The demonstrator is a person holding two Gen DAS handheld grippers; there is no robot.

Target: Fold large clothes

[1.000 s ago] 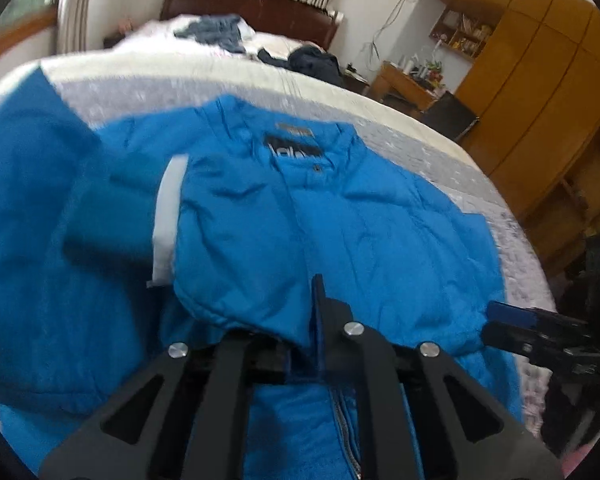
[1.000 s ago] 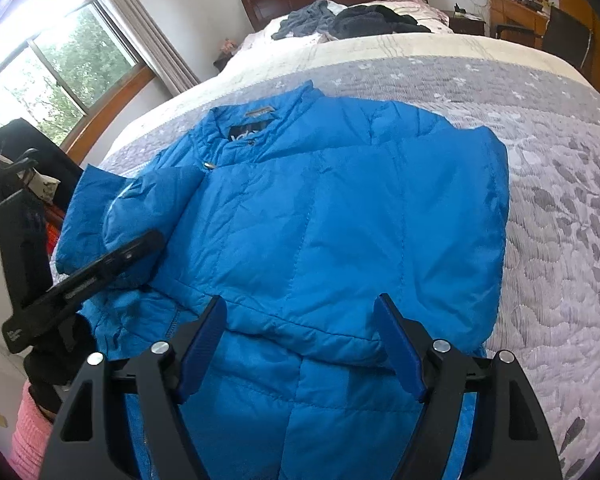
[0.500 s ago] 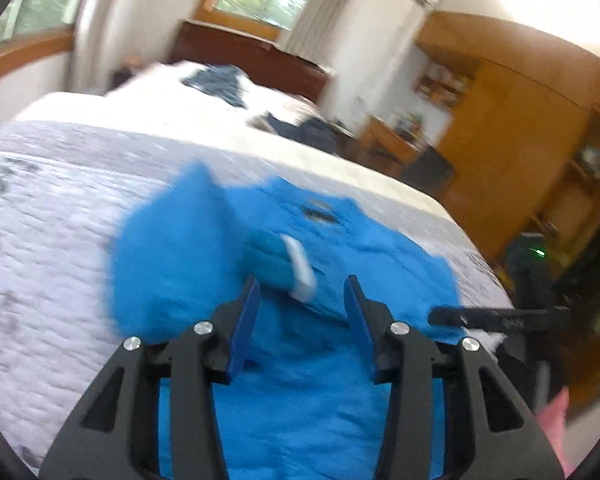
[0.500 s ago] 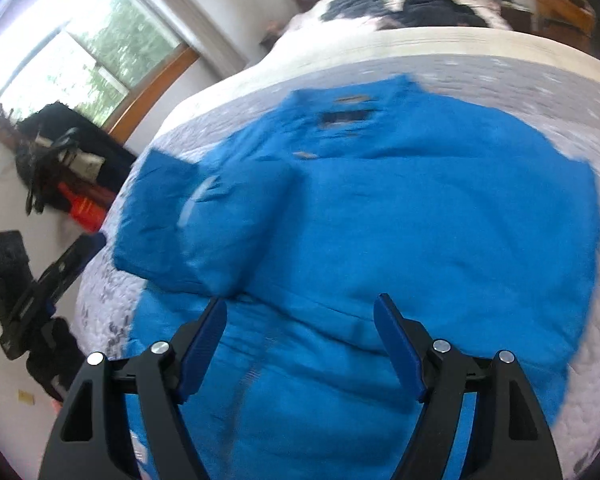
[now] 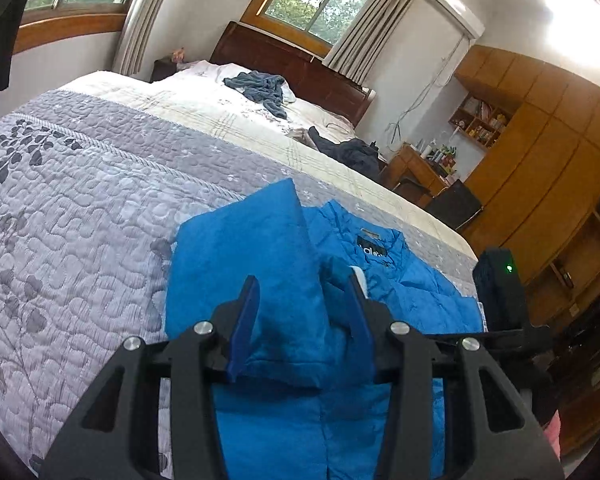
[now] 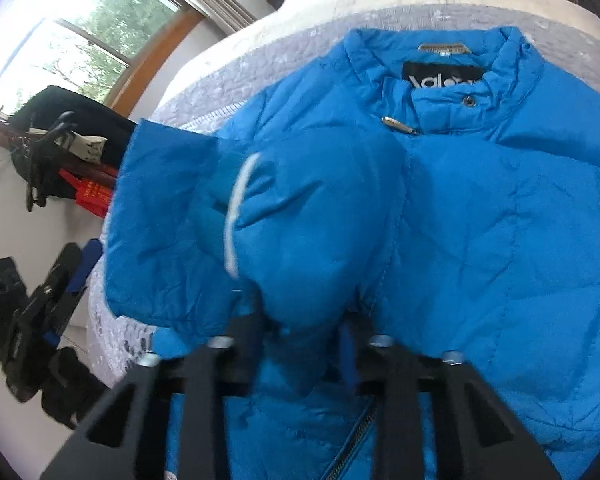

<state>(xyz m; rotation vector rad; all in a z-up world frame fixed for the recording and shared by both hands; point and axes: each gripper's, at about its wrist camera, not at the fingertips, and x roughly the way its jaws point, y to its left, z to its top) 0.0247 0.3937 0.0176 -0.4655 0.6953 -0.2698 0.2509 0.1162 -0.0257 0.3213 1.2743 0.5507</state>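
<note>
Blue jacket (image 6: 480, 220) lay front-up on grey quilt (image 5: 80, 208), collar at far end, one sleeve folded across chest (white cuff trim showing). Left gripper (image 5: 304, 320) fingers apart above sleeve. Right gripper (image 6: 304, 344) low over jacket, fingers blurred: state unclear.
</note>
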